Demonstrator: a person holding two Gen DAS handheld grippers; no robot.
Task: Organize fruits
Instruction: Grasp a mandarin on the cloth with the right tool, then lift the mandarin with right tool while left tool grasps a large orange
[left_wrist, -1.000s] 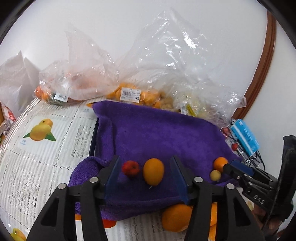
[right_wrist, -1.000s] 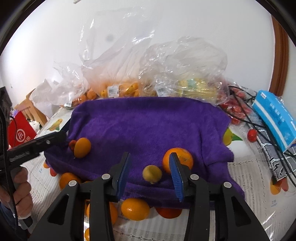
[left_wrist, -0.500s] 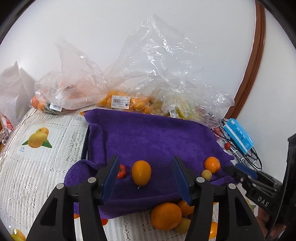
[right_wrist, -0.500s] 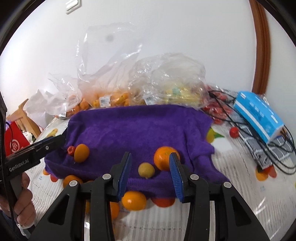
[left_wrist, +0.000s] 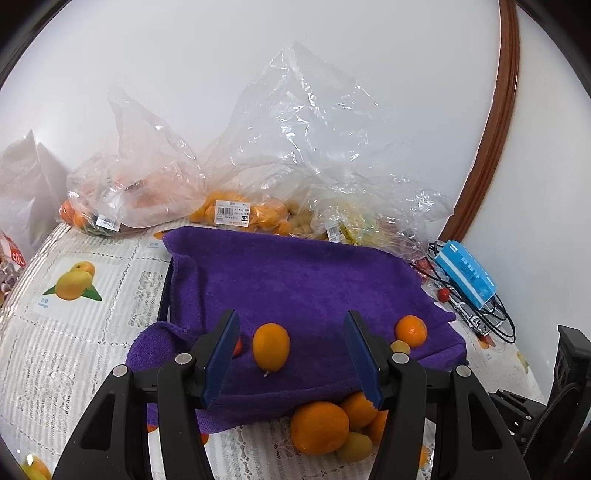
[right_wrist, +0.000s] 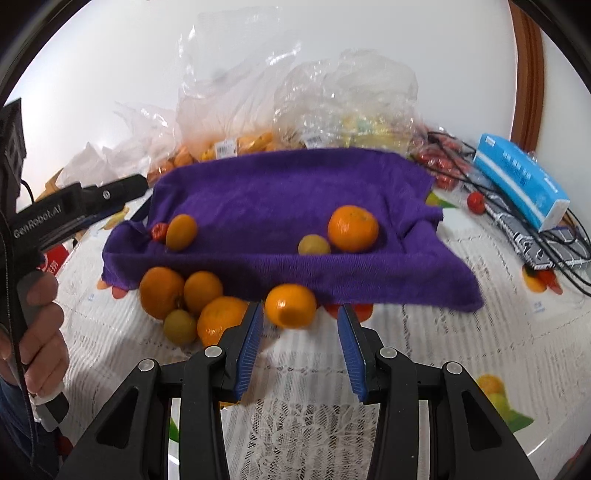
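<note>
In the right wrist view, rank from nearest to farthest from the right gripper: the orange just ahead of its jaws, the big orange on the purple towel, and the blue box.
1. Orange off the towel, right in front of the right gripper.
2. Big orange, farther back on the purple towel, slightly right.
3. Blue box, far right, by the cables.

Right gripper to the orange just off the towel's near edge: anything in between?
Nothing visible. The orange sits on the tablecloth just ahead of the right gripper, whose open jaws are empty. The fruit cluster lies off to the left, and the purple towel is behind the orange.
</note>
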